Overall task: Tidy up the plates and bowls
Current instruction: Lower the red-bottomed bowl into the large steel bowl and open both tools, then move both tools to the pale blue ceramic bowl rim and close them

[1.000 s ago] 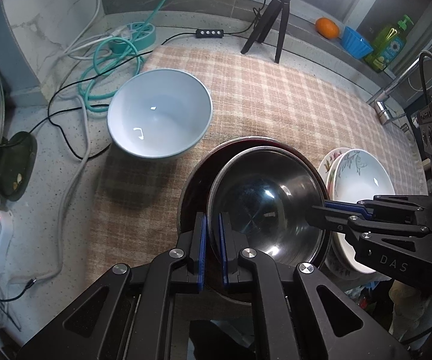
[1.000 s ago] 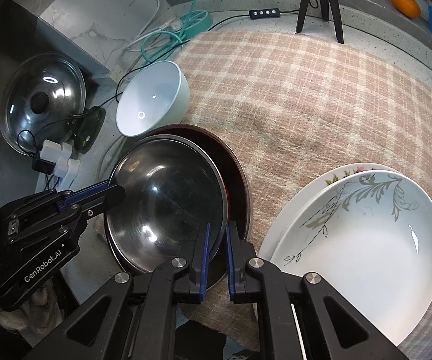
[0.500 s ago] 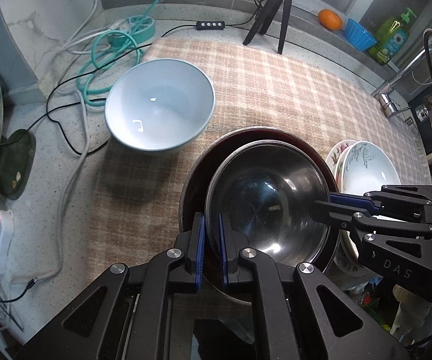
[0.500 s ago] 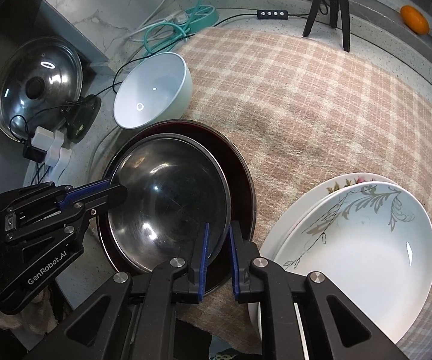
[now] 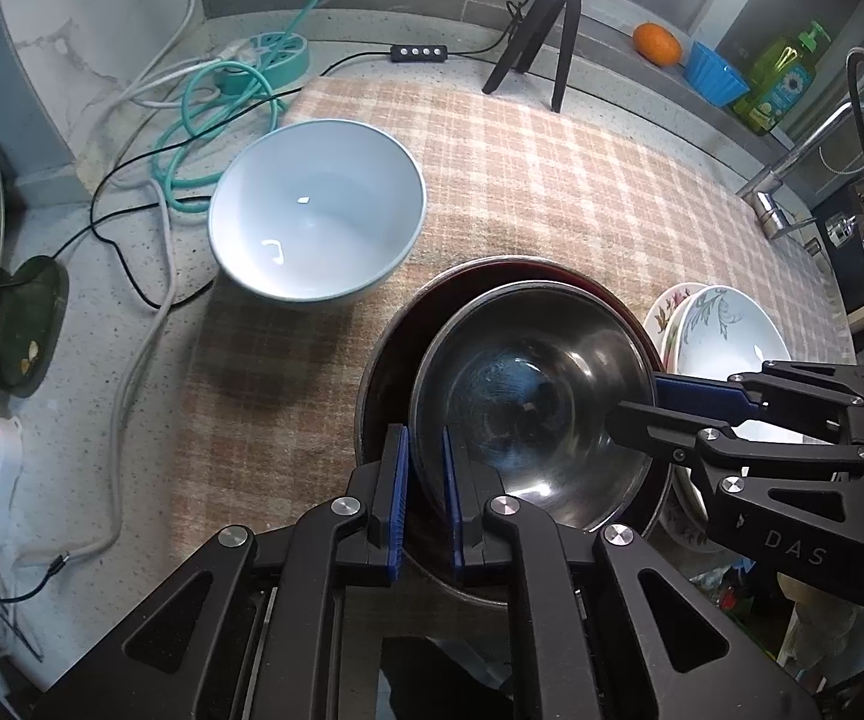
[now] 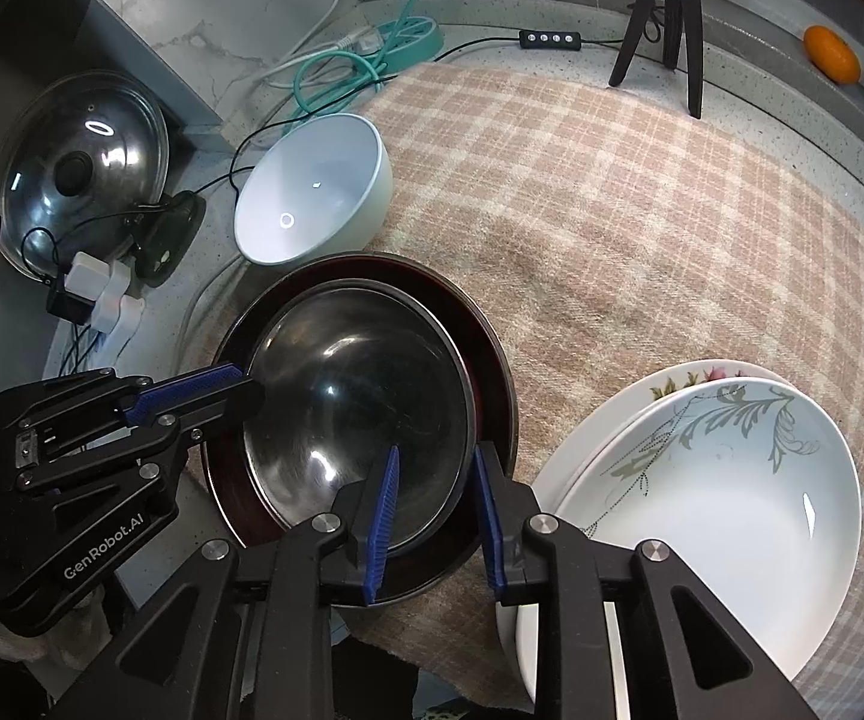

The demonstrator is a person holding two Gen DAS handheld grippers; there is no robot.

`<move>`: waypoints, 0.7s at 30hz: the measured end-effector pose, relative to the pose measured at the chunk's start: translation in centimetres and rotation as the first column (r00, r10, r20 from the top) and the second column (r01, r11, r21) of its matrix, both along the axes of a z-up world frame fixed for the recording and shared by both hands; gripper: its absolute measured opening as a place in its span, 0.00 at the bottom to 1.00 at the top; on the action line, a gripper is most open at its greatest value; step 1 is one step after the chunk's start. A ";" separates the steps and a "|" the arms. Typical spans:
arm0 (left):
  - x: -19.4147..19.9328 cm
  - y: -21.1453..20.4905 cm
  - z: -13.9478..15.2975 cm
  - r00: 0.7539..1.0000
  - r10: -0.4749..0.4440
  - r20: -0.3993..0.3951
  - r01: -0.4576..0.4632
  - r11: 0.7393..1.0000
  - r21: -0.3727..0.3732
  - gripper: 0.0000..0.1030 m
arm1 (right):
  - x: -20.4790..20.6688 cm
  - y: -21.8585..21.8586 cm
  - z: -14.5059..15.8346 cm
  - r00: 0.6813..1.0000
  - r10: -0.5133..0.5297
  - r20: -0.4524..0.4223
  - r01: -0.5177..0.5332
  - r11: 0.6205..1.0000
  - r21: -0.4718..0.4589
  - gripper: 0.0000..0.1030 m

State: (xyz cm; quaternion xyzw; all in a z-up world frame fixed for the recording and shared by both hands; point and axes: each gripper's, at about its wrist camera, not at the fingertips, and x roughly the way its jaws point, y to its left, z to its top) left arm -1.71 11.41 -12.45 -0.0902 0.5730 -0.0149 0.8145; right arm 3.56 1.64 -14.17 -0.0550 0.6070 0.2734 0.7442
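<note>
A steel bowl (image 5: 528,396) (image 6: 360,414) sits inside a larger dark red-rimmed bowl (image 5: 390,348) (image 6: 492,360) on the plaid cloth. My left gripper (image 5: 423,480) (image 6: 246,381) is shut on the steel bowl's near-left rim. My right gripper (image 6: 435,498) (image 5: 642,396) has its jaws apart, straddling the steel bowl's right rim. A pale blue bowl (image 5: 318,216) (image 6: 312,186) stands empty behind on the left. Two stacked white floral plates (image 6: 720,480) (image 5: 714,324) lie at the right.
The plaid cloth (image 5: 552,180) covers a speckled counter. Cables and a teal cord (image 5: 204,120) lie at the back left, with a pot lid (image 6: 84,156) and plugs (image 6: 102,294) at the left. A tripod (image 5: 546,42), an orange (image 5: 657,42) and a soap bottle (image 5: 783,78) stand behind.
The right gripper's jaws have opened from the steel bowl's rim. Both grippers have lowered slightly, and the steel bowl has settled into the dark bowl.
</note>
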 end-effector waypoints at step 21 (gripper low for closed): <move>-1.1 2.0 2.7 0.996 0.056 0.072 -0.052 0.997 -0.048 0.10 | -0.2 0.2 1.5 0.999 0.028 0.035 -0.027 0.999 -0.017 0.31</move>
